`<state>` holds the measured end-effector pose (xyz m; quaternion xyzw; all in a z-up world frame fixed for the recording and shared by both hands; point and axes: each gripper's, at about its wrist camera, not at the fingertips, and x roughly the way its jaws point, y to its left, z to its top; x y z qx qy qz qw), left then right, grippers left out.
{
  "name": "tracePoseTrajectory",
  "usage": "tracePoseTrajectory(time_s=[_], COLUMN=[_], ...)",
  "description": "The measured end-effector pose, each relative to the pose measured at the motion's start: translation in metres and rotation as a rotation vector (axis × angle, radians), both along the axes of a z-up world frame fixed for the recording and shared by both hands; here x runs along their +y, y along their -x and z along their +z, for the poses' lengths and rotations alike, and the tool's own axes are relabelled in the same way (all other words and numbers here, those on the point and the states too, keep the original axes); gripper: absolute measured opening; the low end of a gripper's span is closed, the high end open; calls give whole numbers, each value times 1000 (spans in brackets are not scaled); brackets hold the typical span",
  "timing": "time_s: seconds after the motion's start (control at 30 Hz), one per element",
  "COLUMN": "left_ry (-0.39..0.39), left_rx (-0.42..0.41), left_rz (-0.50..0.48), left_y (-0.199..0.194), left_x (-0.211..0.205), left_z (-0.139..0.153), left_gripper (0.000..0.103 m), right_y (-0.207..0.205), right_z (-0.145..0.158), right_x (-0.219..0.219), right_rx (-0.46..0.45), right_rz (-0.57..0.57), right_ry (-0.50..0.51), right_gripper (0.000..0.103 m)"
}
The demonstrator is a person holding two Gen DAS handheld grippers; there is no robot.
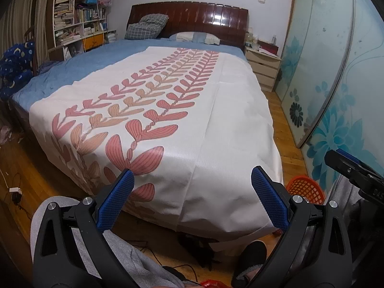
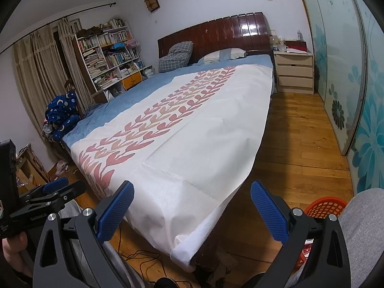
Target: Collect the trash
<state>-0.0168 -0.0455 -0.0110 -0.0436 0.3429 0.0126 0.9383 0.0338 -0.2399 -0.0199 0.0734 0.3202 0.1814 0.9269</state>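
An orange-red mesh basket (image 1: 304,189) (image 2: 324,206) stands on the wooden floor by the bed's near right corner, beside a grey trouser leg. My left gripper (image 1: 192,171) is open over the foot of the bed, nothing between its blue pads. My right gripper (image 2: 192,183) is open too, facing the bed's corner, and empty. A red wrapper (image 1: 211,283) lies on the floor at the bottom edge. Pinkish crumpled scraps (image 2: 61,166) lie on the floor left of the bed. No trash shows on the bed cover.
The bed (image 1: 216,120) carries a white cover with pink leaves over a blue sheet. A nightstand (image 2: 294,72) and sliding wardrobe doors (image 2: 348,84) are on the right, a bookshelf (image 2: 108,55) on the left. Cables (image 2: 141,259) trail on the floor.
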Motion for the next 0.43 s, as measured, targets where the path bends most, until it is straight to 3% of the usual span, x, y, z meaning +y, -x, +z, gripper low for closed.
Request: tracePoseTrajectory(time_s=[0.43], left_ry=[8], left_rx=[19], left_rz=[2], left_y=[-1], left_x=[-1], left_z=[-3], left_gripper=[97], right_y=[-1], right_z=[-1], right_x=[0], right_rx=[2], right_rz=[-3], right_ry=[-2], right_gripper=[97])
